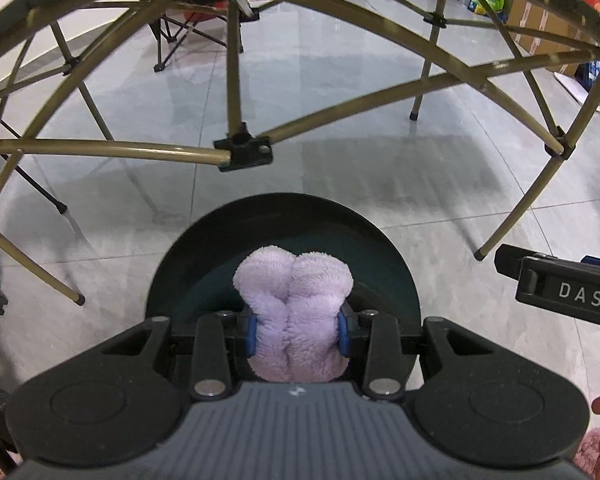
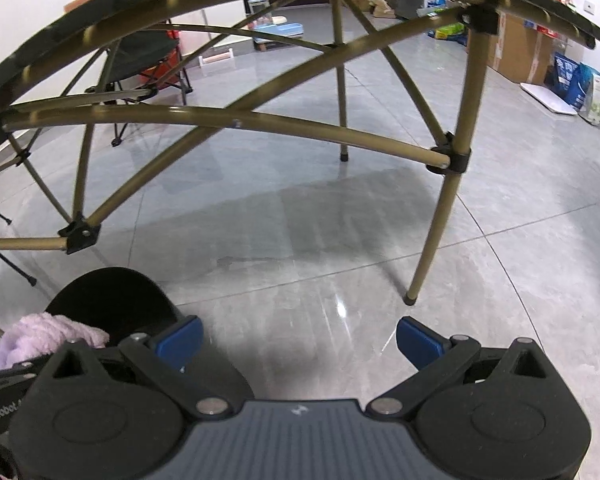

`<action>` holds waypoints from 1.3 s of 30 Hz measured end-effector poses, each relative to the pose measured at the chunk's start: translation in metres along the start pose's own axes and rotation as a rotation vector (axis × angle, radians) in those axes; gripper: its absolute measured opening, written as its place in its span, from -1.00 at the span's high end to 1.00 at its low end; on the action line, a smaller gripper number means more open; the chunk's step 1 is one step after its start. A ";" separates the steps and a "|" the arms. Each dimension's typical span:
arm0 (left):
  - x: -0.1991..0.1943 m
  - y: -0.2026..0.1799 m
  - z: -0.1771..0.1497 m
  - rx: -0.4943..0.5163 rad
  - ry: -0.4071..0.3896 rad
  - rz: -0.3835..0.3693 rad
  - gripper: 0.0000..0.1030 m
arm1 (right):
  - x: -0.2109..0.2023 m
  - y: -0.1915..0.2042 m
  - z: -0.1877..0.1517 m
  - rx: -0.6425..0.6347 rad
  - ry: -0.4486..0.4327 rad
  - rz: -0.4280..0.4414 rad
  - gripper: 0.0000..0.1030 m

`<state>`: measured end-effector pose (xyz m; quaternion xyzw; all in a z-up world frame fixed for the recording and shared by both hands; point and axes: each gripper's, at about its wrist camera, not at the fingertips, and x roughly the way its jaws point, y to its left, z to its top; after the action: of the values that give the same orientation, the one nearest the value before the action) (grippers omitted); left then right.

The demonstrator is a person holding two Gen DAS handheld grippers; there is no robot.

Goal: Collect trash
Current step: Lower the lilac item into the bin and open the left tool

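Clamped on a crumpled lilac fleece cloth [image 1: 294,312]: left tool [image 1: 298,332], blue pads [image 1: 251,334] pressing the bundle from both sides, soft folds bulging above and below the grip. Directly beneath the cloth, a round dark bin [image 1: 188,276] standing on the glossy grey tiled floor [image 1: 340,184], its open mouth facing up, the cloth held over that opening. Apart and empty: right tool [image 2: 299,340], blue fingertips [image 2: 418,340] spread wide over bare floor, just beside the bin on its right. Seen from the right wrist, same bin [image 2: 112,296] at lower left with the lilac cloth [image 2: 48,338] at its near edge. Beyond both tools, the olive-gold tubular frame [image 1: 236,80] of a folding tabletop, joined by black plastic brackets [image 1: 244,152]. Further back, a folding camp chair [image 2: 140,60] and cardboard boxes [image 2: 516,46] along the wall.
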<state>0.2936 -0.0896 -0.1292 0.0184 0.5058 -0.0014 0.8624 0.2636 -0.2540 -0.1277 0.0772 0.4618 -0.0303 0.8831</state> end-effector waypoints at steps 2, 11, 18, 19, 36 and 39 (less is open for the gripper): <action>0.005 -0.004 0.000 -0.001 0.017 0.000 0.31 | 0.001 -0.003 0.000 0.004 0.001 -0.005 -1.00; 0.028 -0.011 0.002 -0.036 0.101 0.008 0.31 | 0.007 -0.010 -0.001 0.020 0.019 -0.022 -1.00; 0.041 -0.012 -0.002 -0.076 0.183 -0.003 0.30 | 0.011 -0.012 -0.003 0.020 0.032 -0.033 -1.00; 0.042 -0.012 -0.002 -0.080 0.192 -0.004 0.29 | 0.011 -0.012 -0.004 0.020 0.034 -0.034 -1.00; 0.058 -0.008 -0.006 -0.114 0.296 -0.016 0.25 | 0.018 -0.016 -0.006 0.019 0.060 -0.038 -1.00; 0.057 -0.008 -0.006 -0.114 0.296 -0.001 0.09 | 0.018 -0.016 -0.006 0.019 0.059 -0.038 -1.00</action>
<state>0.3158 -0.0965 -0.1822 -0.0309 0.6268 0.0294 0.7780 0.2668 -0.2684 -0.1477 0.0779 0.4886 -0.0490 0.8676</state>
